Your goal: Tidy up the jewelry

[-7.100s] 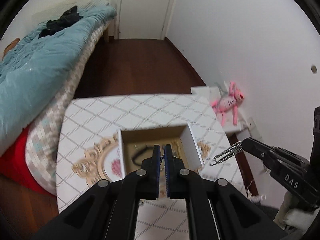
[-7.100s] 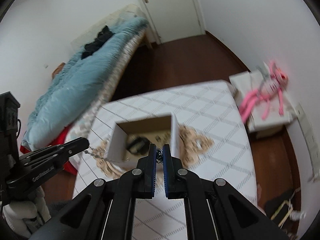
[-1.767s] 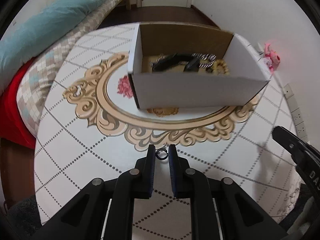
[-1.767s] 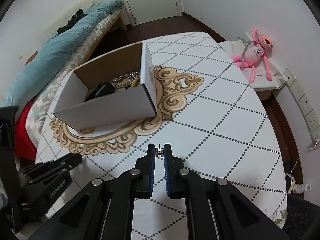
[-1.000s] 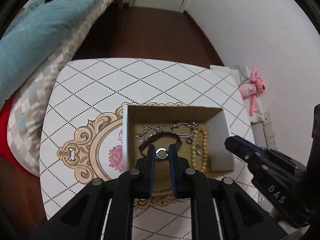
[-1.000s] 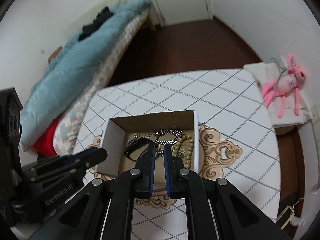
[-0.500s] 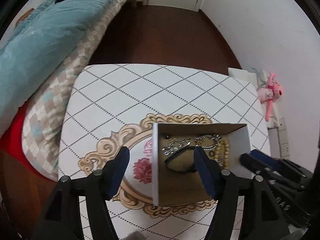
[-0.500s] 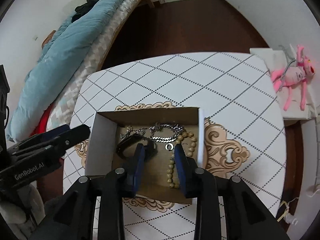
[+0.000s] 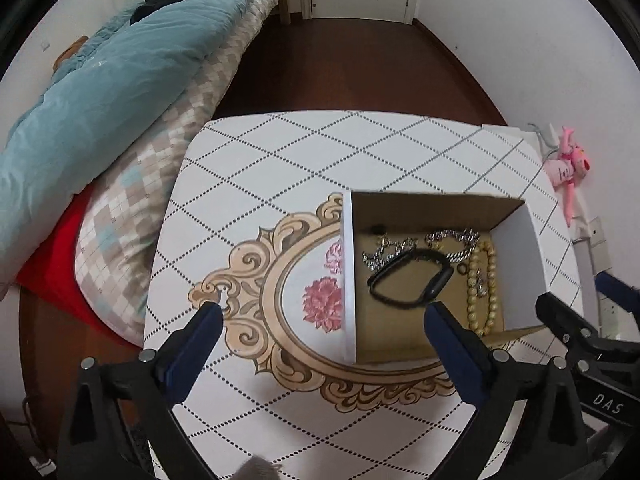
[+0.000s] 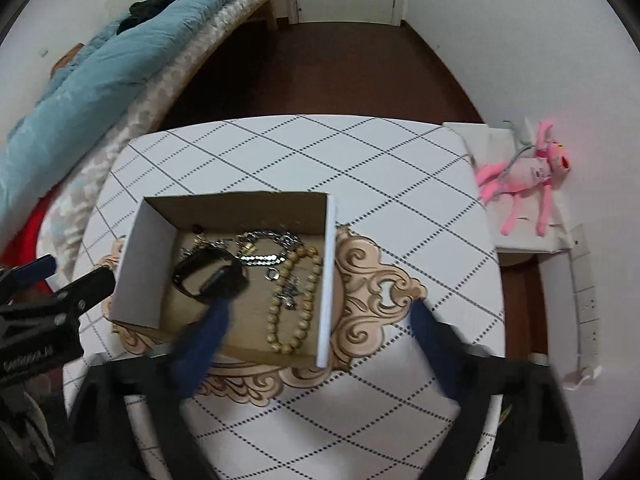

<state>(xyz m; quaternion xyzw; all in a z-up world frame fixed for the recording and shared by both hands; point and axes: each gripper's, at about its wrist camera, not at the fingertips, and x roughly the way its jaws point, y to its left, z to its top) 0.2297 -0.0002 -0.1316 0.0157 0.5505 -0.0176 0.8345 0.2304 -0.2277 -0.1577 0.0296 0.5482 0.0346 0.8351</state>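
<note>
An open cardboard box (image 9: 348, 280) (image 10: 326, 280) stands on the patterned table (image 9: 280, 168) (image 10: 400, 184). Inside lie a black band (image 9: 412, 280) (image 10: 208, 274), silver chains (image 9: 452, 238) (image 10: 264, 240), a beige bead bracelet (image 9: 482, 280) (image 10: 292, 312) and a small ring (image 10: 273, 275). My left gripper (image 9: 324, 312) is wide open and empty, held above the box's left wall. My right gripper (image 10: 320, 312) is wide open and empty above the box's near right part; it also shows in the left wrist view (image 9: 576, 320).
A bed with a teal duvet (image 9: 100, 92) (image 10: 100, 64) lies left of the table. A pink plush toy (image 10: 520, 180) (image 9: 568, 168) rests on a white stand at the right wall. Dark wood floor (image 10: 340, 72) and a door lie beyond.
Both grippers held rings shut a second ago over the box, then opened wide; the rings are no longer between the fingers. Both grippers have drifted slightly apart.
</note>
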